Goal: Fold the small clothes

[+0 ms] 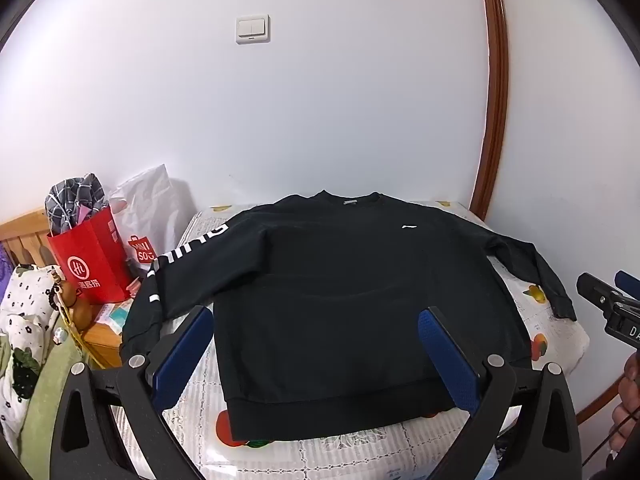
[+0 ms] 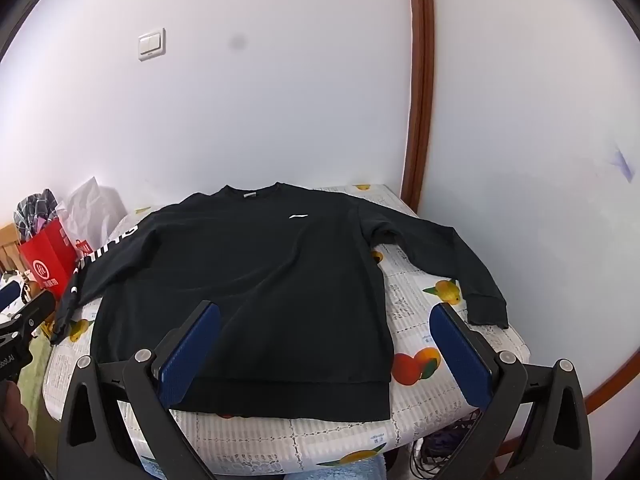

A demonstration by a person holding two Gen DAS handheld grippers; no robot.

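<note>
Left wrist view: a red paper carrier bag (image 1: pixel 94 268) printed with white characters is seen beyond and left of the left blue finger (image 1: pixel 182 360); a grey checked cloth (image 1: pixel 76 196) is stuffed into its mouth, and a crumpled white plastic bag (image 1: pixel 148 204) is propped behind it. What else the bags hold cannot be made out.

A black long-sleeved sweatshirt of soft knit (image 1: pixel 340 292) is laid flat, front up, on a tablecloth printed with fruit and lace squares (image 1: pixel 280 456), ahead of both pairs of fingers. Its ribbed hem lies nearest, its round collar farthest. White block letters run down the sleeve (image 1: pixel 172 276) beyond the left finger; some are lost in folds and cannot be read.

Jaws of the left gripper (image 1: pixel 316 320) are spread fully, with nothing held; the hem is framed between the ridged pads.

In the right wrist view, the right gripper (image 2: pixel 328 316) is likewise spread wide and empty, its left finger (image 2: pixel 190 356) over the sweatshirt body, its right over bare cloth beside the plain sleeve's cuff (image 2: pixel 486 312).
</note>
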